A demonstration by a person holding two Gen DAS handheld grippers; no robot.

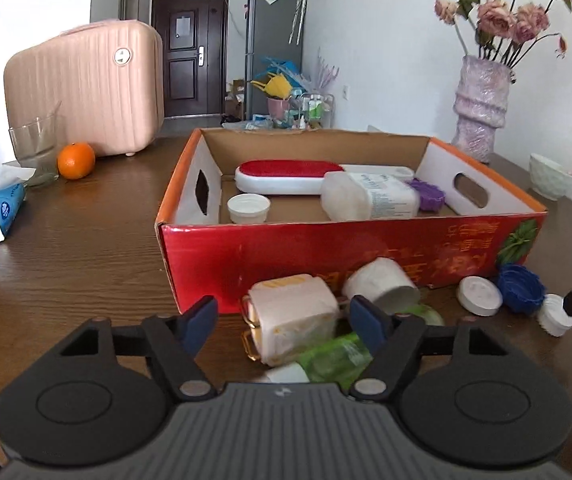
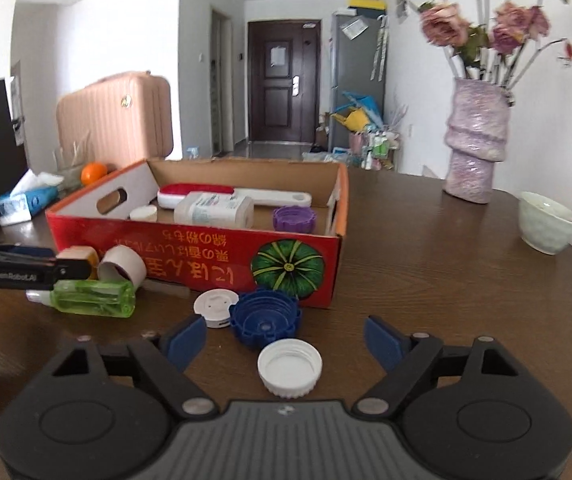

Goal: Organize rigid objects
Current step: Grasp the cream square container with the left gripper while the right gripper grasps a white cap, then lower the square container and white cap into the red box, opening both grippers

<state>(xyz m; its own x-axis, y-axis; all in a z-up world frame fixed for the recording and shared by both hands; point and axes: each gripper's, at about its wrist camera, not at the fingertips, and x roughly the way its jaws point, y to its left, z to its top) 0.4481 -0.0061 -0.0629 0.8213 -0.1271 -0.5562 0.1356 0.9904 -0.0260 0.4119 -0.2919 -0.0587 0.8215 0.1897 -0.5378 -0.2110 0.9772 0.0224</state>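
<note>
The left gripper (image 1: 282, 320) is hovering with jaws standing apart around a pale square jar (image 1: 294, 320) lying near the red box (image 1: 326, 252), pads not pressing it. The right gripper (image 2: 286, 340) is hanging with jaws wide and empty over a white cap (image 2: 290, 366) on the surface (image 2: 446, 280), touching a blue lid (image 2: 264, 316).

Right gripper (image 2: 284, 338) fingers spread, white cap (image 2: 290, 367) on tabletop (image 2: 446, 288) between them untouched, blue lid (image 2: 266, 317) at 12 o'clock of it, red box (image 2: 206, 256) beyond.
</note>
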